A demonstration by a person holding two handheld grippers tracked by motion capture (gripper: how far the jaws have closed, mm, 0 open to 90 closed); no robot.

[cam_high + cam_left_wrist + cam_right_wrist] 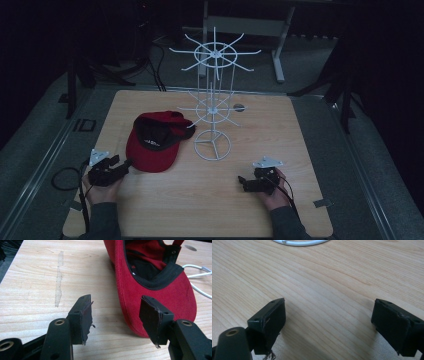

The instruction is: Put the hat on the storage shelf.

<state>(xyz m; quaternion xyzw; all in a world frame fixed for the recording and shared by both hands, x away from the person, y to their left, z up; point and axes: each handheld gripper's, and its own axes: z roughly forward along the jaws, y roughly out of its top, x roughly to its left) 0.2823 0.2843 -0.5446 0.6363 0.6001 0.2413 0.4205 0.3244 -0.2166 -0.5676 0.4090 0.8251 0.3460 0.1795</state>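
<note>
Red cap point(160, 290) upturned, hollow unfilled, before gaping left hand-held gripper point(116, 317); right hand-held gripper point(328, 322) likewise gaping

one red cap point(152, 142), one white wire rack point(214, 105), one wooden table point(200, 200), two hand-held grippers: left hand-held gripper point(122, 165), right hand-held gripper point(242, 181)

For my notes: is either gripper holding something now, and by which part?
Nothing is held. The left gripper is open beside the red cap's brim; the right gripper is open.
</note>
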